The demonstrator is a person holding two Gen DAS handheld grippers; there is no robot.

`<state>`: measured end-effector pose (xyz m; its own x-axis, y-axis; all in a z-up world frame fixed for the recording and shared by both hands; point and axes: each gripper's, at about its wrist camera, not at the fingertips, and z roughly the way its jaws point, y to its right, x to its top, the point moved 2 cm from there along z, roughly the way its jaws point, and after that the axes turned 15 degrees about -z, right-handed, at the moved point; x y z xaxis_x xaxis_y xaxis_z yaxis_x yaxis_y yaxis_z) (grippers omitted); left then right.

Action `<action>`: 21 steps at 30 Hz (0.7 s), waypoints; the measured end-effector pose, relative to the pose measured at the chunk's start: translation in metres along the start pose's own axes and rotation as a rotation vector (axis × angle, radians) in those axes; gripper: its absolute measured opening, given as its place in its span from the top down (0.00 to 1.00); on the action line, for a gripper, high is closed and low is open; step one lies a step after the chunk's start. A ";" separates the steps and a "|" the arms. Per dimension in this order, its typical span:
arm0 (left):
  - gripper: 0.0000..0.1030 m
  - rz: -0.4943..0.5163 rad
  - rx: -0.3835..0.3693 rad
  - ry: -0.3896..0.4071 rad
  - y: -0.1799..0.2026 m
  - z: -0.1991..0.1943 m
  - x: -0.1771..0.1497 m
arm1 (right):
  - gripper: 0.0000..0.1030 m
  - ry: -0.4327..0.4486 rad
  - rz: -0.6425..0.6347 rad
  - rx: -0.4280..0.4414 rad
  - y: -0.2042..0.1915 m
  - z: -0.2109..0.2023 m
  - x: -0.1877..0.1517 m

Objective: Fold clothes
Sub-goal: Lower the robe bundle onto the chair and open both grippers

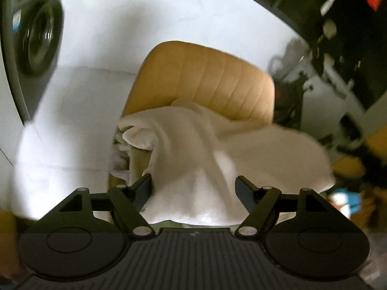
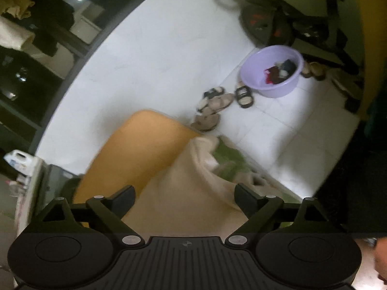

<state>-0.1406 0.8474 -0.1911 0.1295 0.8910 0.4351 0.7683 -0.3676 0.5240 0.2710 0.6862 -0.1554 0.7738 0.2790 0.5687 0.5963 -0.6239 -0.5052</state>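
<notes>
A cream-white cloth (image 1: 193, 154) lies bunched over the seat of a tan padded chair (image 1: 208, 77). My left gripper (image 1: 193, 188) hovers just above its near fold with the jaws wide apart; the cloth shows between the fingers, and the pads do not press on it. In the right wrist view the same cloth (image 2: 183, 193) drapes over the chair (image 2: 135, 149), with a green garment (image 2: 229, 159) beside it. There my right gripper (image 2: 185, 199) stands open over the cloth, gripping nothing. Both views are blurred.
A washing machine (image 1: 36, 38) stands at the left on the white tiled floor. A lilac basin (image 2: 272, 71) with dark and red clothes sits on the floor, several sandals (image 2: 222, 101) next to it. Dark shelving (image 2: 36, 48) fills the left; clutter lines the far wall.
</notes>
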 end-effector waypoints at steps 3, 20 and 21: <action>0.49 0.026 0.040 0.037 0.008 0.007 0.001 | 0.17 -0.040 -0.002 -0.055 0.003 0.007 -0.006; 0.82 -0.129 0.081 -0.087 -0.005 0.012 0.004 | 0.83 0.019 -0.044 -0.169 -0.001 -0.019 -0.006; 0.79 -0.129 0.093 -0.091 -0.008 0.017 0.002 | 0.83 -0.002 -0.038 -0.185 0.006 -0.013 -0.009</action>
<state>-0.1352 0.8569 -0.2069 0.0796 0.9511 0.2984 0.8364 -0.2266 0.4992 0.2650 0.6703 -0.1551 0.7522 0.3065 0.5833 0.5755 -0.7367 -0.3551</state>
